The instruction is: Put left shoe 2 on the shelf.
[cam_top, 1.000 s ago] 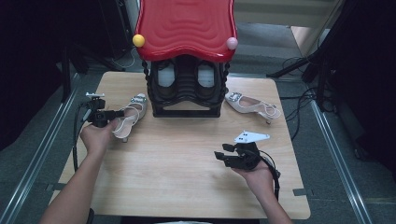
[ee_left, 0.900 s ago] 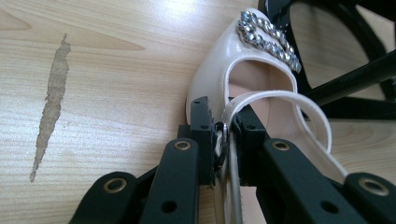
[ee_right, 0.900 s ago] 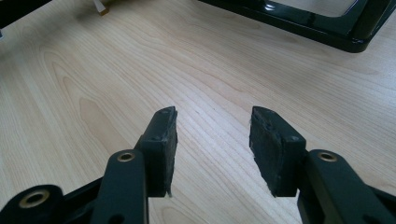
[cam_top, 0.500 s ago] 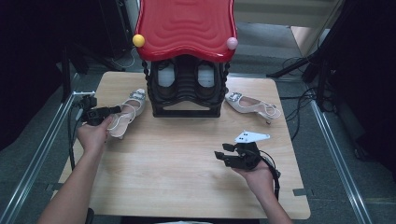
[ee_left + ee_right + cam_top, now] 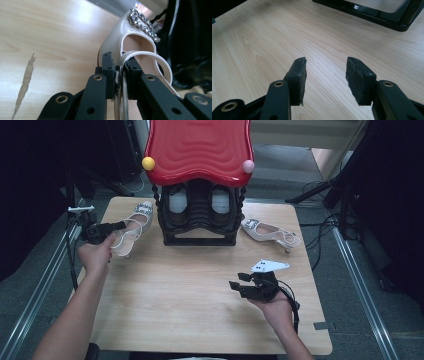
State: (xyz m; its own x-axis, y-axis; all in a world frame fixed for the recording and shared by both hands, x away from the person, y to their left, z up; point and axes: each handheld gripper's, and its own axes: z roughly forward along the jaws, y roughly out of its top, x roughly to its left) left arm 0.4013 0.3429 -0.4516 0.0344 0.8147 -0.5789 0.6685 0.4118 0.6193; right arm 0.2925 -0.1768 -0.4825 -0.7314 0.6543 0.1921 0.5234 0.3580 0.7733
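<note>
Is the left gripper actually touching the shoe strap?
Touching. The left gripper view shows the left gripper with both jaws shut on the cream shoe's strap, no gap.

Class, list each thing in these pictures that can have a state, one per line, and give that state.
Left tool: shut on the strap of the left shoe.
Left shoe: held by its strap, left of the rack.
Right tool: open, empty, over bare table.
Right shoe: lying on the table right of the rack, untouched.
Shoe rack: upright, a dark pair on its lower shelf.
</note>
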